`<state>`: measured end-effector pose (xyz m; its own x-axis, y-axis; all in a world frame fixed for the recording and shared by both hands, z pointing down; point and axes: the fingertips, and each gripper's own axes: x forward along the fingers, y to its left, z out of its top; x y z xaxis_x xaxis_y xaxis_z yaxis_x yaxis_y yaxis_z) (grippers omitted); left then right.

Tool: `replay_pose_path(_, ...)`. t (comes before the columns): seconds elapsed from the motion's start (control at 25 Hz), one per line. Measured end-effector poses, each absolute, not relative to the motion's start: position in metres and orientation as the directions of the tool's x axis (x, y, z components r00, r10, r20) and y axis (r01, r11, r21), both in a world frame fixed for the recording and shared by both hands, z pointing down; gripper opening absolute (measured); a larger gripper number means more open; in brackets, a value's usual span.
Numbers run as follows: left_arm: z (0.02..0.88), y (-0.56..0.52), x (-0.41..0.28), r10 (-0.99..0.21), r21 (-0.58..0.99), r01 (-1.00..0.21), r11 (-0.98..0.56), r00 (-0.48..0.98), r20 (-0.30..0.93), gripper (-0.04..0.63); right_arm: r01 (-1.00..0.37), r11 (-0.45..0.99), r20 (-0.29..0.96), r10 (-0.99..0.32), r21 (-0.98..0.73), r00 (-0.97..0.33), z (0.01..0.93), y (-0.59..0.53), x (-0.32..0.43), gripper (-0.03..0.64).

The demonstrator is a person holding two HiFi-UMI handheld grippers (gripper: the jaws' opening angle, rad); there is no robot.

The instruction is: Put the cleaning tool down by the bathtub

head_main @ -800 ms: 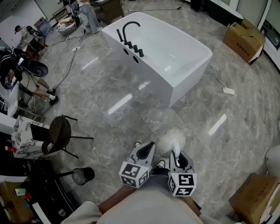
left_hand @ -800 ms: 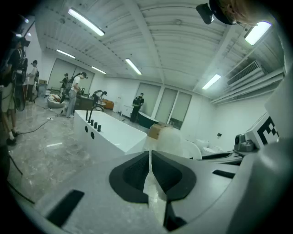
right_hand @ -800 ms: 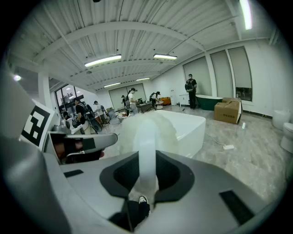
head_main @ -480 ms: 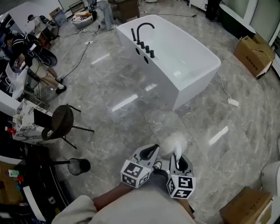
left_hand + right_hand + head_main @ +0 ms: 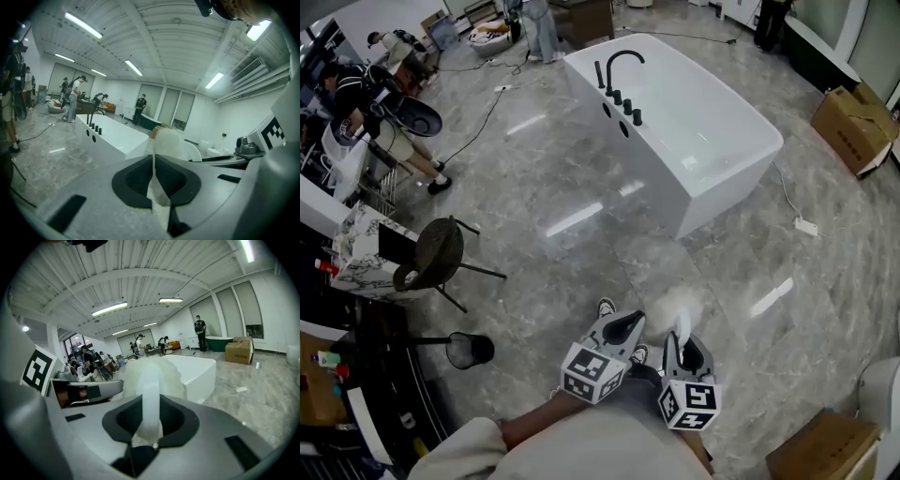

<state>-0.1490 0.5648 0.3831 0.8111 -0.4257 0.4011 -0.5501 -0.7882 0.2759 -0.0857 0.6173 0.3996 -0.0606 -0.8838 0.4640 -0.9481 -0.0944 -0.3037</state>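
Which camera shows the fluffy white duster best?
The right gripper view: the duster fills the middle, its handle clamped in the right hand-held gripper. The head view shows it small, from above; the left gripper view shows only its fluffy head.

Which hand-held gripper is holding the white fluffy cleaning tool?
The right hand-held gripper clamps the white fluffy cleaning tool; the left hand-held gripper is shut, empty.
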Motion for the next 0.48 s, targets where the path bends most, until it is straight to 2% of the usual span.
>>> replay_pose_path(0.48,0.382,0.521,-0.147,-0.453,0.278,-0.573,-0.771,0.8,0.393,0.009,-0.949,-0.082,0.457,-0.887,-0.303,-0.069,0.399,0.58,-0.073,0.077)
